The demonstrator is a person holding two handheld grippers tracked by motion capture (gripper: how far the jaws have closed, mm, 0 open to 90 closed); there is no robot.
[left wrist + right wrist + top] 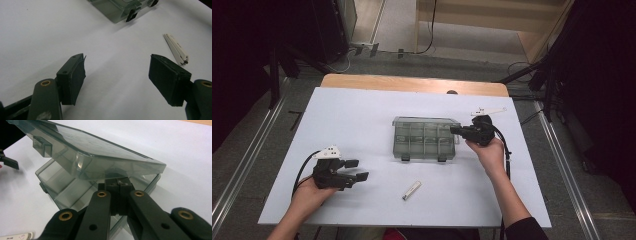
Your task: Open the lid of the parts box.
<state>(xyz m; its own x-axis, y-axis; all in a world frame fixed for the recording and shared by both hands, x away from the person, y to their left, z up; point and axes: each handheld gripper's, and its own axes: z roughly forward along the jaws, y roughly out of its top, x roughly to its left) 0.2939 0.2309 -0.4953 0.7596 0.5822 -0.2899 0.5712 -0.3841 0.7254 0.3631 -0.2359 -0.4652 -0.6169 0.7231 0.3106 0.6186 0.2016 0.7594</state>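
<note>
One compartment box (424,139), one nail clipper (411,190), two hand-held grippers on a single white-topped bench (357,115).

Box at bench centre: smoky translucent grey plastic, rectangular, hard and glossy, split inside by thin walls into two rows of small cells, exact number hard to count. Two black latches (405,158) on the 6 o'clock edge. Lid (100,152) lifted off the base (67,192) at a tilt, raised along the 3 o'clock side.

Clipper at 6 o'clock from the box, well apart from it: slim, flat, pale body with a small metal tip.

Right hand-held gripper (454,130) at the box's 3 o'clock end, jaws pressed together just under the lid's raised edge; cannot tell whether pinching anything.

Left hand-held gripper (355,170) at 8 o'clock from the box, jaws spread wide over bare bench, matte black square pads (168,78) facing each other.
</note>
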